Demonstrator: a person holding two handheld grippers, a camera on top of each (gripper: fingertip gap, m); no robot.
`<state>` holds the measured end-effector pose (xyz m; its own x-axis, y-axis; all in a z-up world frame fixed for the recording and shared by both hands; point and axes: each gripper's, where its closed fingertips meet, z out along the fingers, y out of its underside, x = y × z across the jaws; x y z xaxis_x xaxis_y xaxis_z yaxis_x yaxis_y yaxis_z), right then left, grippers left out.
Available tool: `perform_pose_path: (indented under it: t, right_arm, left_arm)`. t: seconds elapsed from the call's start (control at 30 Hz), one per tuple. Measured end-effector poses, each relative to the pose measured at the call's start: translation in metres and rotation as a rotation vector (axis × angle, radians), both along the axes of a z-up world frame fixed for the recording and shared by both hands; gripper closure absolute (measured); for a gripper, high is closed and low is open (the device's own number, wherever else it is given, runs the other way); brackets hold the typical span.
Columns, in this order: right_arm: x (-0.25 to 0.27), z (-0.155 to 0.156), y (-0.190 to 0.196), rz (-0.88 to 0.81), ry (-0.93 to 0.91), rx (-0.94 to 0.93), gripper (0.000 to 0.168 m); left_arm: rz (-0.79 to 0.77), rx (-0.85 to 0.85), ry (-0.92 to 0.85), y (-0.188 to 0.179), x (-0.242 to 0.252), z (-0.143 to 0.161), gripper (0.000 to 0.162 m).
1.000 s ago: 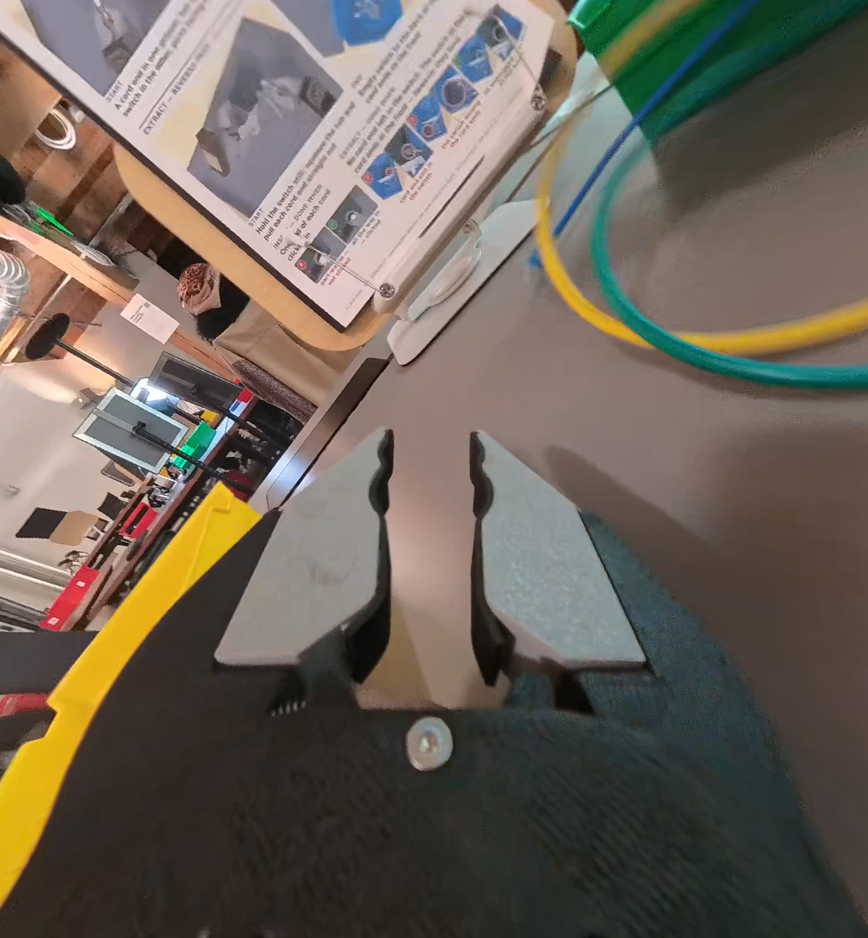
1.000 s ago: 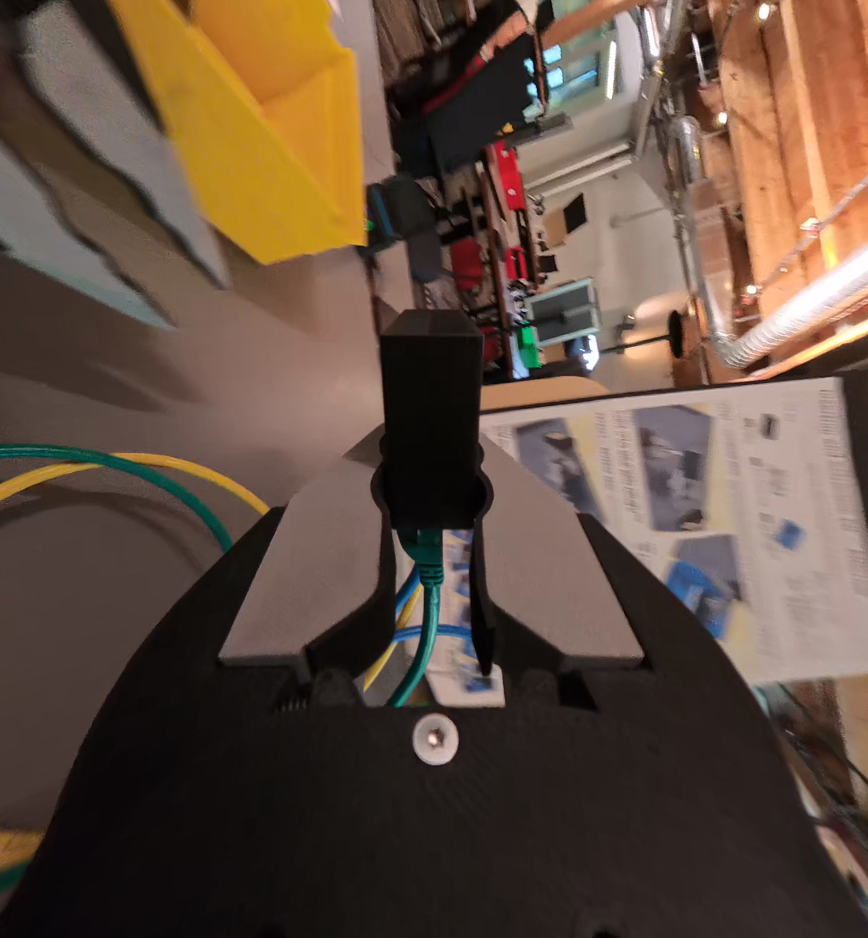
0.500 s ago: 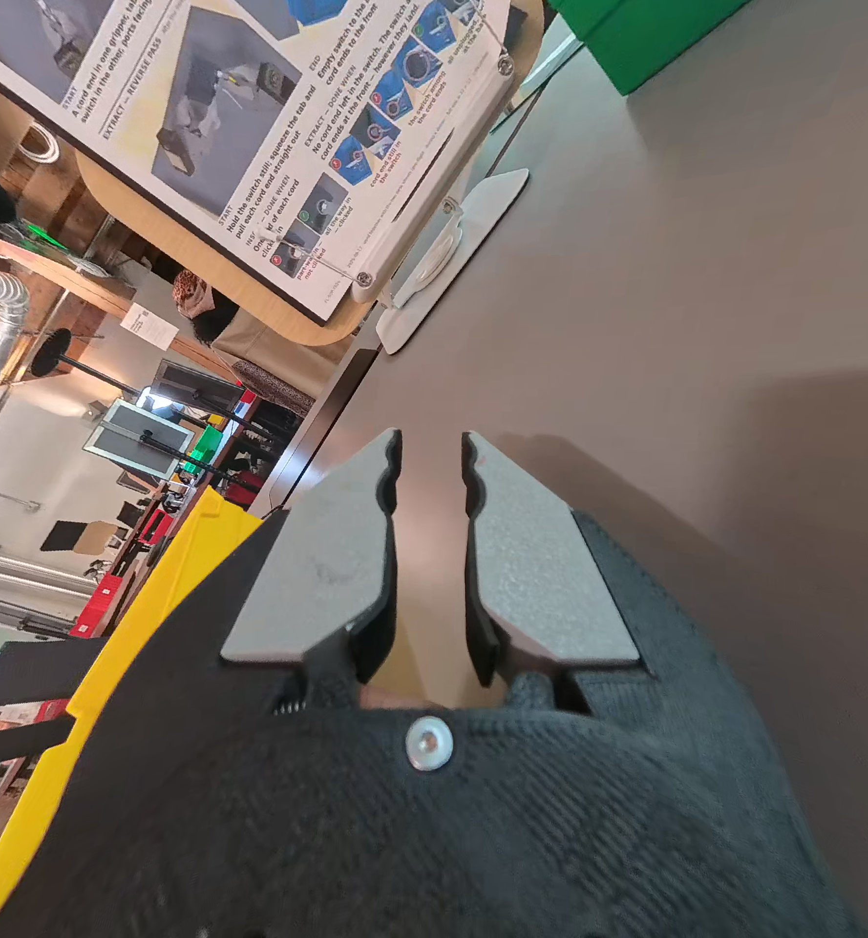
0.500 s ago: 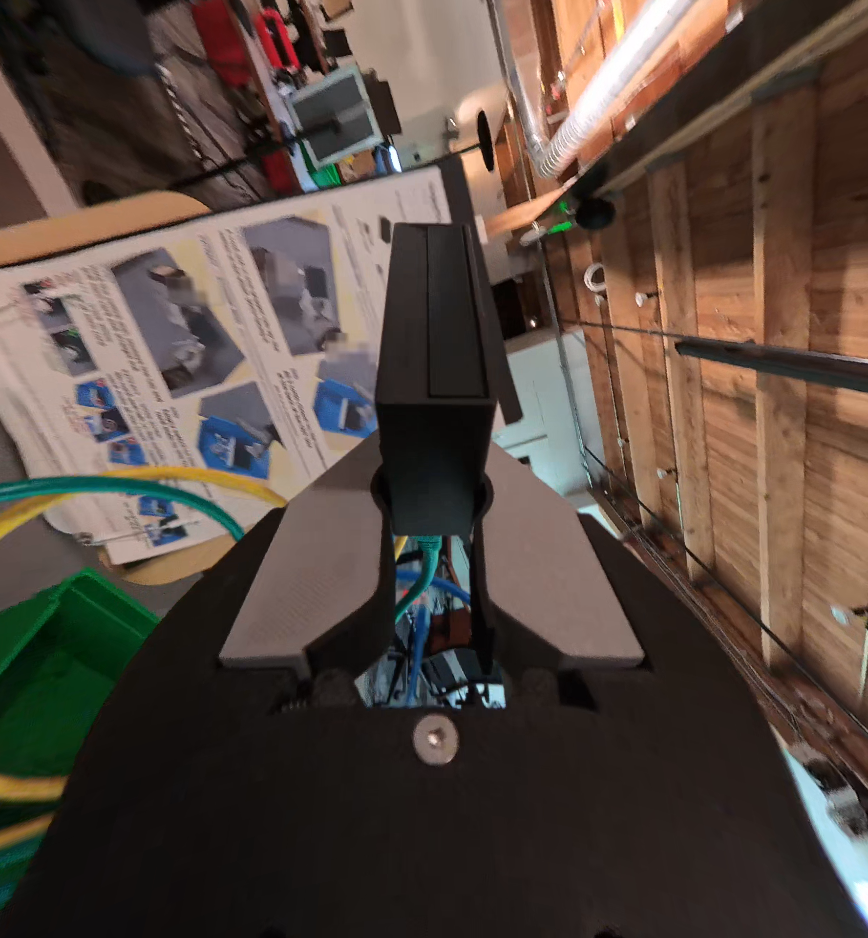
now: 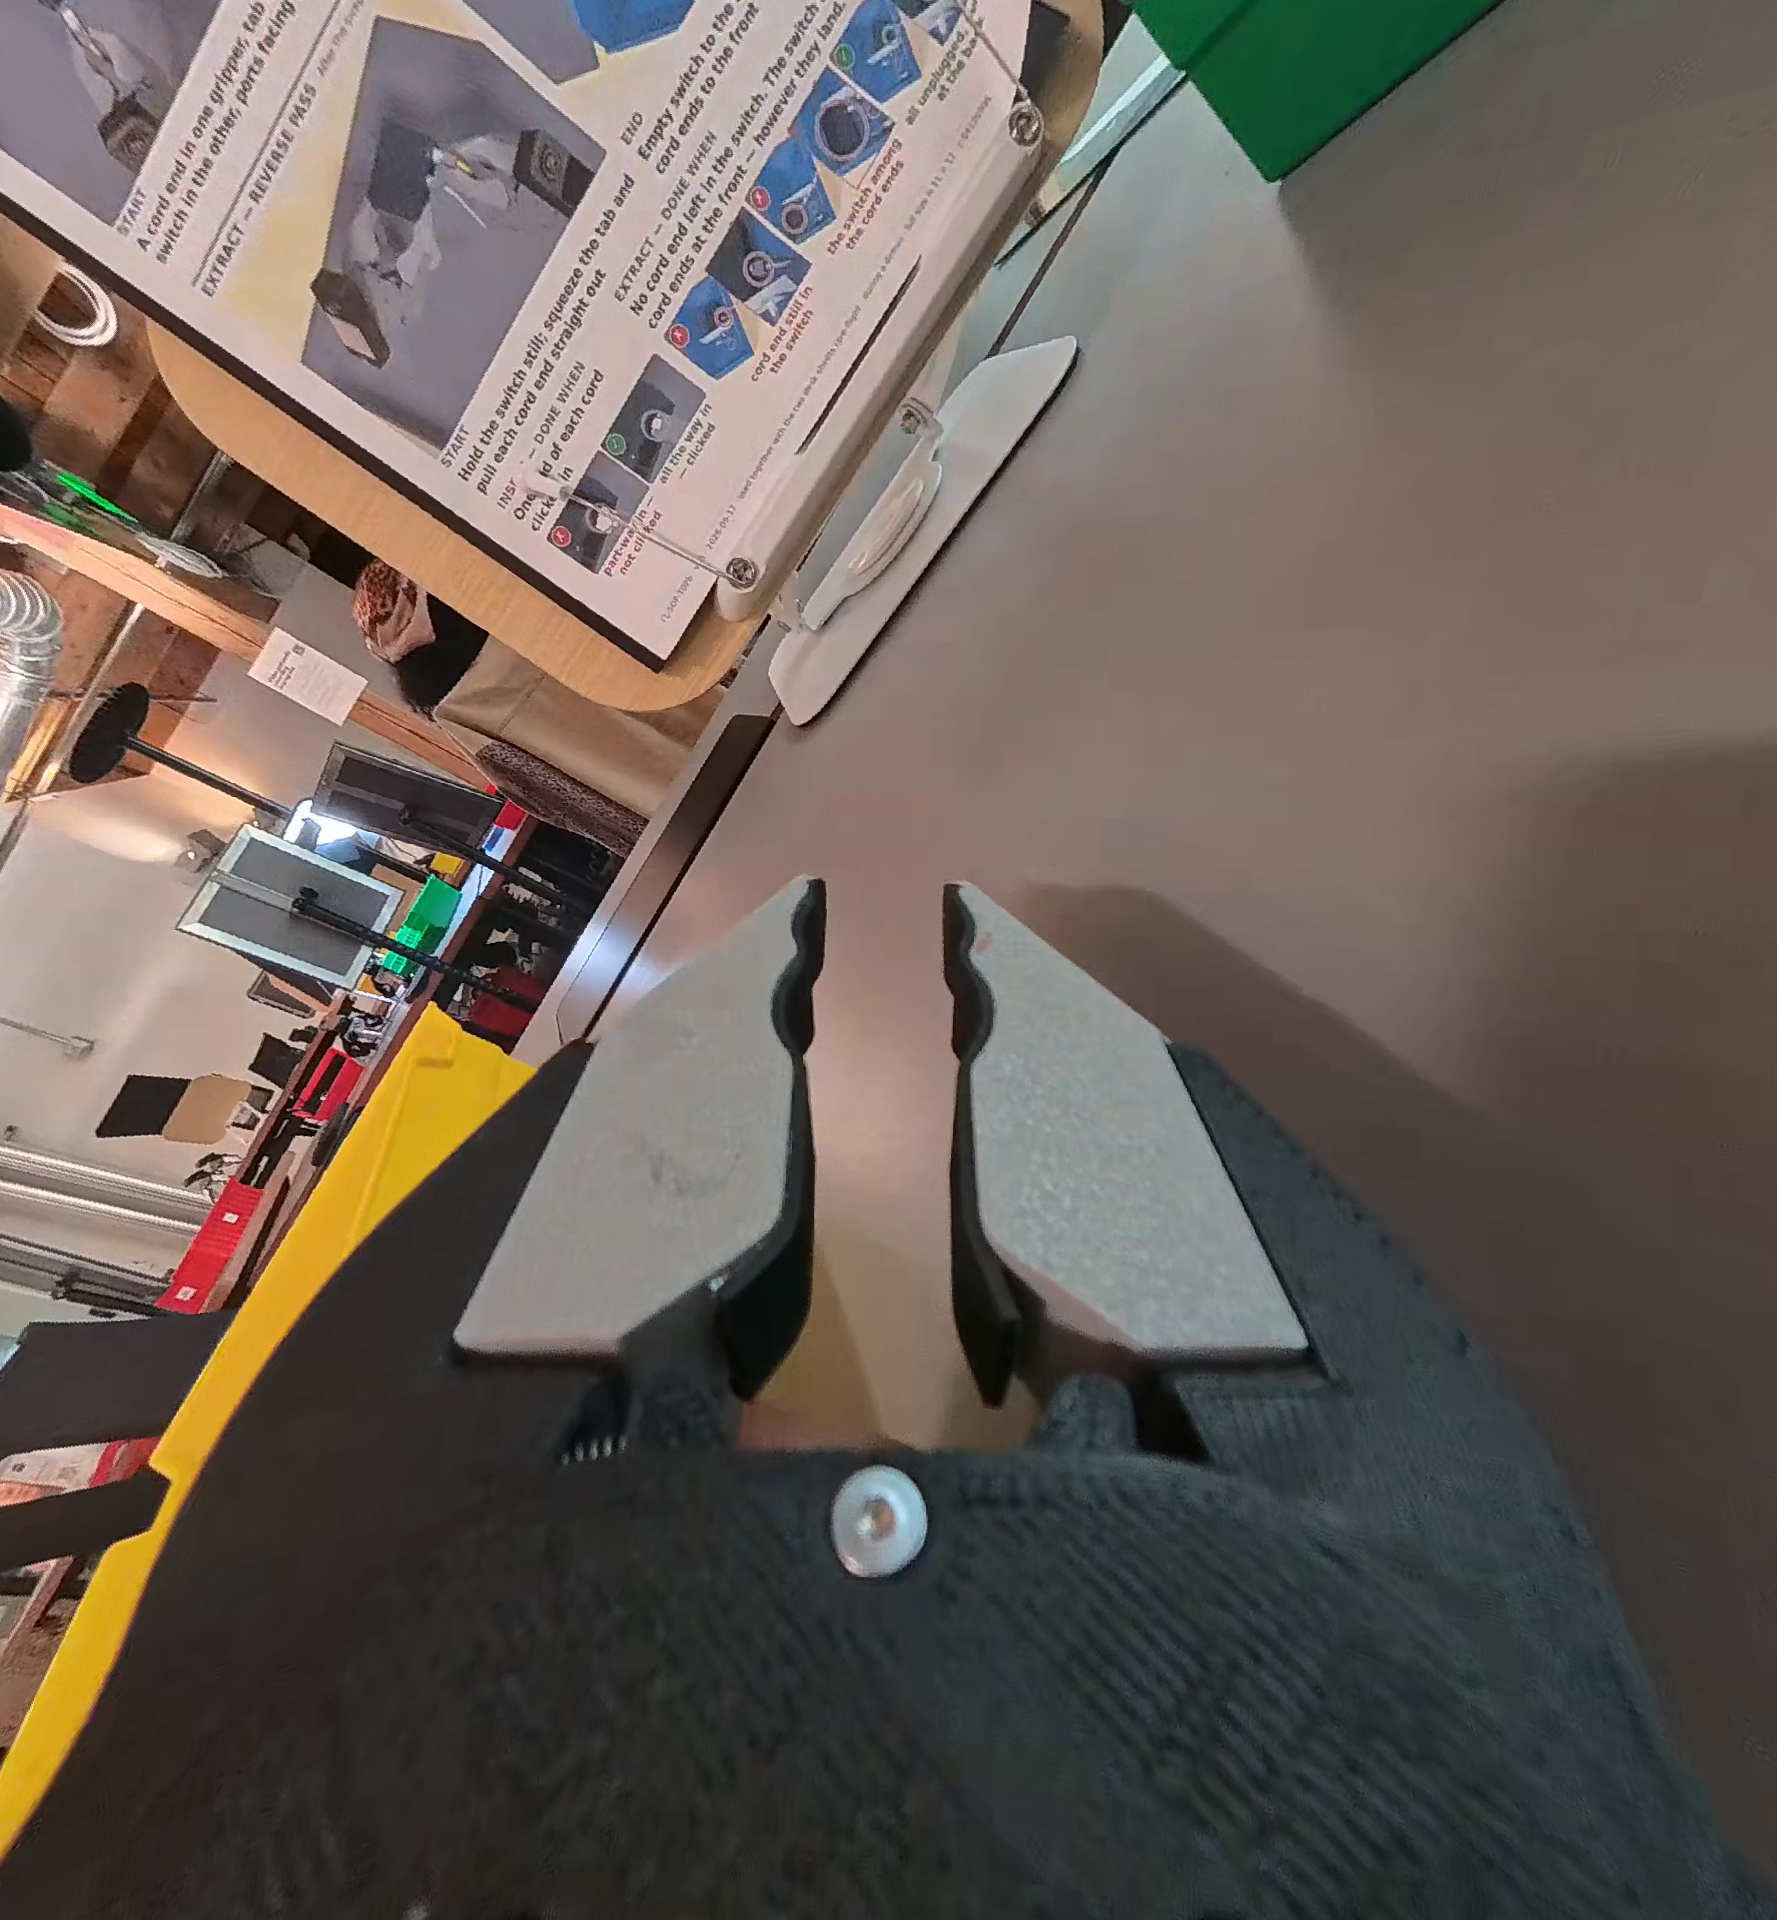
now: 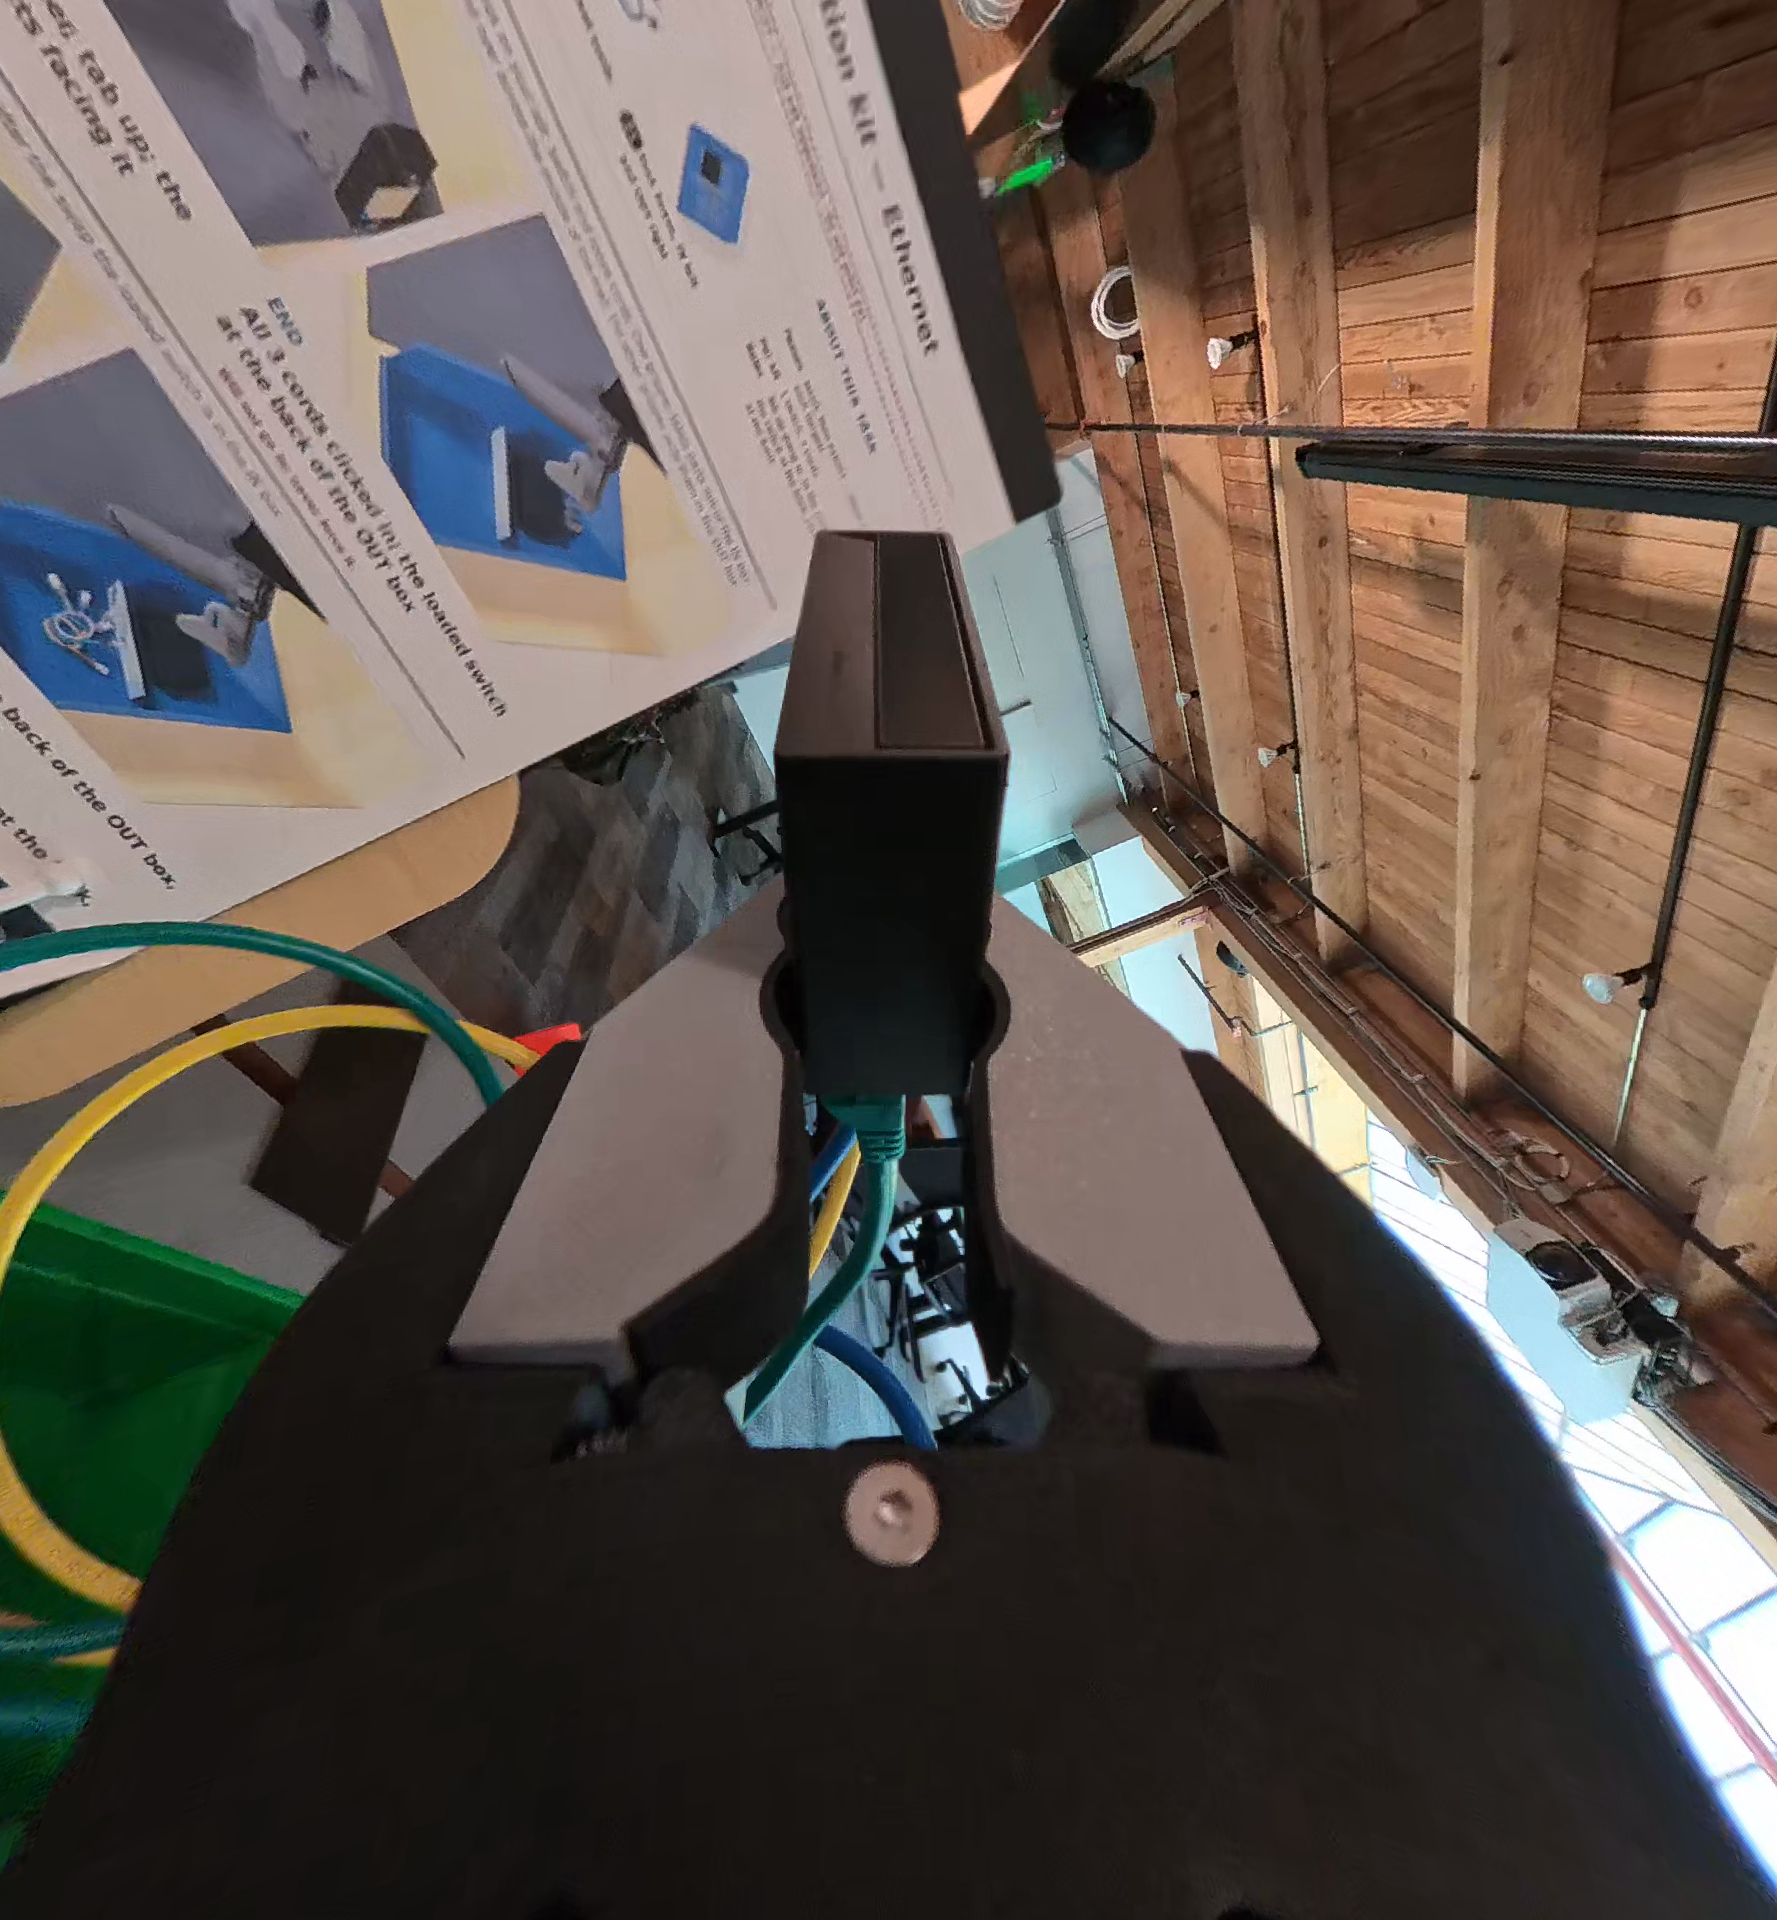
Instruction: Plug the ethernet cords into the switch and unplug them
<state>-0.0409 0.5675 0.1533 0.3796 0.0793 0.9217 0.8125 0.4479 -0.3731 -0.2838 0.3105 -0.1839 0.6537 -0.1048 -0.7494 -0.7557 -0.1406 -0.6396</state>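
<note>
My right gripper (image 6: pixel 886 1013) is shut on a black box-shaped switch (image 6: pixel 889 831) and holds it raised, its far end pointing up at the ceiling. A green cord (image 6: pixel 868 1174) is plugged into the switch's near end between the fingers. A yellow cord (image 6: pixel 63 1174) and a blue cord (image 6: pixel 889 1387) run from the same end. The green and yellow cords loop to the left over a green bin (image 6: pixel 105 1382). My left gripper (image 5: pixel 882 909) is open and empty, low over the brown table (image 5: pixel 1383 727). No cord shows in the left wrist view.
An instruction board (image 5: pixel 510 249) on a white stand (image 5: pixel 925 520) sits at the table's far side; it also shows in the right wrist view (image 6: pixel 396 416). A green bin's corner (image 5: pixel 1299 73) is at the upper right. A yellow bin (image 5: pixel 344 1226) lies left of my left gripper. Across from one pair of fingers to the other is roughly 50 cm.
My right gripper has swung the switch from low over the table up and over toward the green bin. The cords have left the left wrist view. The left gripper barely moved.
</note>
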Motion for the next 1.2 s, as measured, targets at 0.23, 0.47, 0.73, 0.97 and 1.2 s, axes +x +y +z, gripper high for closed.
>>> perform_pose_path:
  t: [0.23, 0.47, 0.73, 0.97, 1.2]
  right_arm:
    - [-0.002, -0.144, 0.032, 0.067, -0.127, -0.3, 0.145]
    - [-0.006, -0.281, 0.015, 0.146, -0.449, -0.562, 0.141]
    - [0.0, -0.266, 0.001, 0.225, -0.489, -0.694, 0.14]
    - [0.002, -0.299, -0.01, 0.214, -0.536, -0.822, 0.135]
    - [-0.003, -0.278, -0.006, 0.247, -0.224, -0.94, 0.136]
  left_arm:
    - [-0.004, 0.0, 0.004, 0.0, 0.002, 0.001, 0.142]
    - [-0.015, -0.008, 0.02, 0.0, 0.005, -0.002, 0.142]
    - [-0.009, -0.01, 0.01, 0.0, 0.003, -0.001, 0.143]
    - [-0.004, -0.014, 0.02, -0.001, 0.002, -0.003, 0.143]
    - [0.004, -0.02, 0.01, -0.001, -0.001, -0.004, 0.143]
